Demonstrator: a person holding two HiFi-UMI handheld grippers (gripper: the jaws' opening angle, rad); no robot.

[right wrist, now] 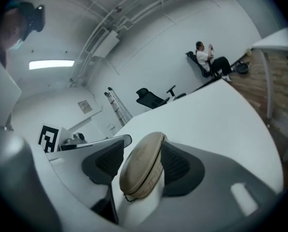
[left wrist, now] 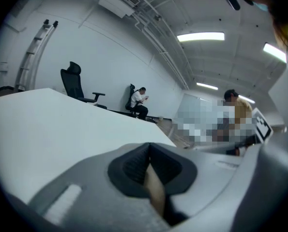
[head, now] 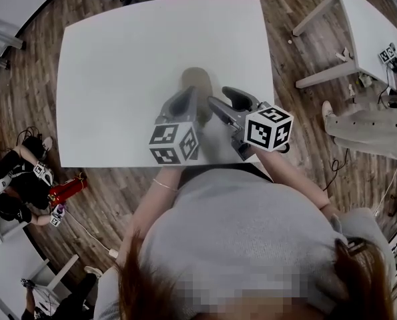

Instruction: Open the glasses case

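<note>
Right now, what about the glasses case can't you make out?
Head view: glasses case near end, covered by the left gripper.
Left gripper view: only a tan sliver between shut pads; which part, unclear.
Right gripper view: case seen end-on; hinge, far end hidden.

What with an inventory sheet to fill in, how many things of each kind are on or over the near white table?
Glasses case: 1
Grippers: 2 (left gripper, right gripper)
Total: 3
</note>
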